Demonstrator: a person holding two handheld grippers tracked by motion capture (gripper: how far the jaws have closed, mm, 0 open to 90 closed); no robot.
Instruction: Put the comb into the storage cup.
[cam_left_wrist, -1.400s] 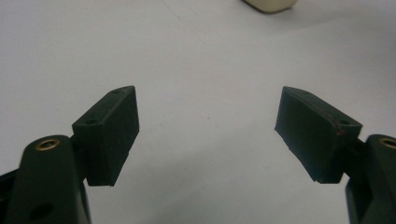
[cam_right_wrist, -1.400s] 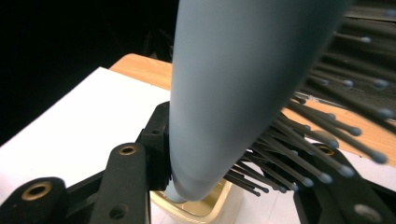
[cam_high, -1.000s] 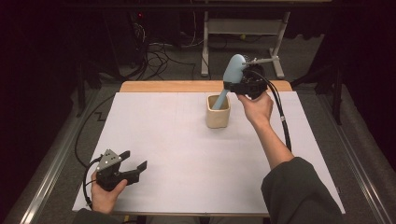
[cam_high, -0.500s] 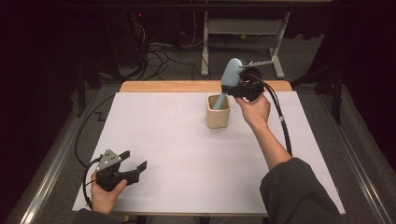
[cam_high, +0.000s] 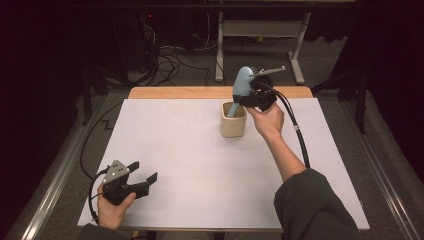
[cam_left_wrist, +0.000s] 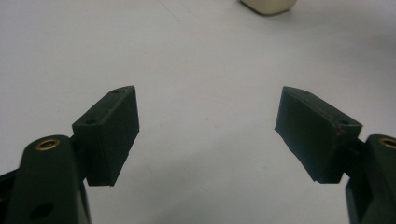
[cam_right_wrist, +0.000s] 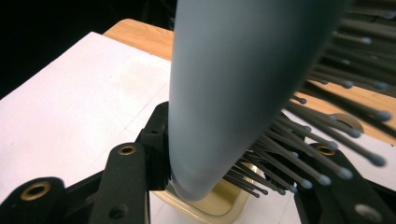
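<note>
tipping is being risked: the pale blue plastic hairbrush (cam_high: 242, 82), being clamped by the right gripper (cam_high: 251, 96), could topple the cream ceramic cup (cam_high: 233, 120); the left gripper (cam_high: 142, 181) is being held agape, idle.

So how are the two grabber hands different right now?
The right gripper is shut on the blue hairbrush, while the left gripper is open and holds nothing. The right gripper is raised over the beige cup at the far side; the left gripper sits low near the table's front edge. Both are black.
</note>
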